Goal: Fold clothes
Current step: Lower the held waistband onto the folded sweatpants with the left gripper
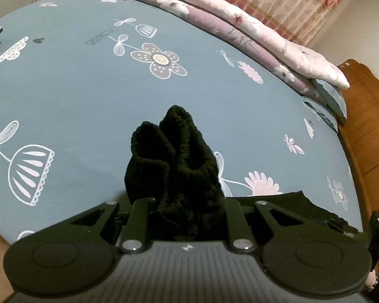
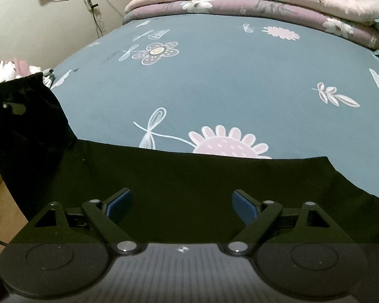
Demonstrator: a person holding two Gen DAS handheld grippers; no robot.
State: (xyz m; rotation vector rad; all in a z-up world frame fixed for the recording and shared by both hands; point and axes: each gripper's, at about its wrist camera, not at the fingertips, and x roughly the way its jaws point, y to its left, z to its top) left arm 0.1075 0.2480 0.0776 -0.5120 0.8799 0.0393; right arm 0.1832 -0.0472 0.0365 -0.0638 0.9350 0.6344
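A garment (image 2: 189, 189) is spread across the near part of the bed (image 2: 227, 88), and its elastic waistband (image 1: 174, 156) is bunched between the jaws of the left gripper (image 1: 187, 217), raised above the sheet. In the right wrist view, that lifted end is seen at the left edge, while the flat part of the garment lies under the right gripper (image 2: 182, 204), whose jaws stand apart above it. Folded quilts (image 1: 252, 32) are stacked one on another along the far edge of the bed. Other clothes (image 2: 15, 69) are piled at the left edge of the bed. A wooden headboard (image 1: 366, 126) stands at the bed's right end.
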